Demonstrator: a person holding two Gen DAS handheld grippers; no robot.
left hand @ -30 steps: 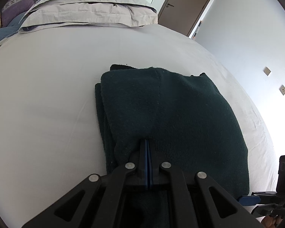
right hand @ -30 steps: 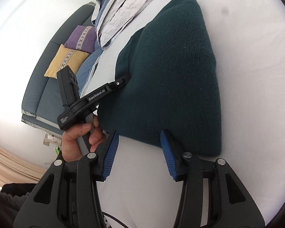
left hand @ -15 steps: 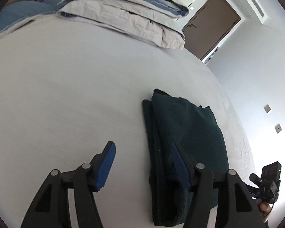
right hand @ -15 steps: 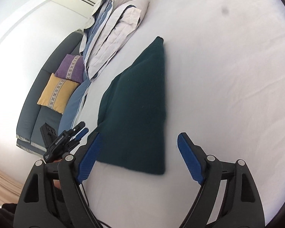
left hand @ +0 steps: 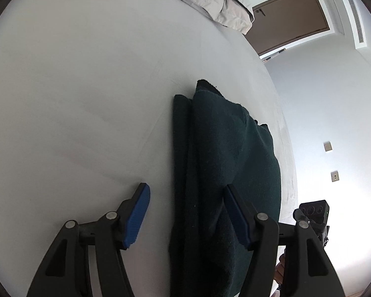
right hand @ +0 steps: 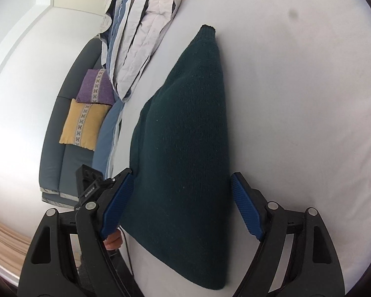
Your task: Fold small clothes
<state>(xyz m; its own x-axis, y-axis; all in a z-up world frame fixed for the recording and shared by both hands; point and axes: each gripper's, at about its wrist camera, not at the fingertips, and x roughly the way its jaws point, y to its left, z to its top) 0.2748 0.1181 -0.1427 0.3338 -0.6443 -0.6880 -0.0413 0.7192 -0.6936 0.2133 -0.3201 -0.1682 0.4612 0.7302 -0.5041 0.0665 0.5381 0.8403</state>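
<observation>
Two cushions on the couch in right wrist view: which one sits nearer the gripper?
The yellow cushion. It lies lower in the right wrist view, closer to the gripper, just below the purple cushion, which sits farther back beside the stacked bedding.

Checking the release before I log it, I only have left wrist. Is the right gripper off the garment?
Observer: Yes. The right gripper is open, jaws just widened; the dark green sweater lies between the pads, not pinched.
Operator: Is the fold's far side tidy?
Observer: In the right wrist view that edge is one smooth rounded fold, no loose layers showing.
Operator: Anything beyond the bed on that side?
Observer: A grey sofa with a yellow cushion and a purple cushion.
</observation>
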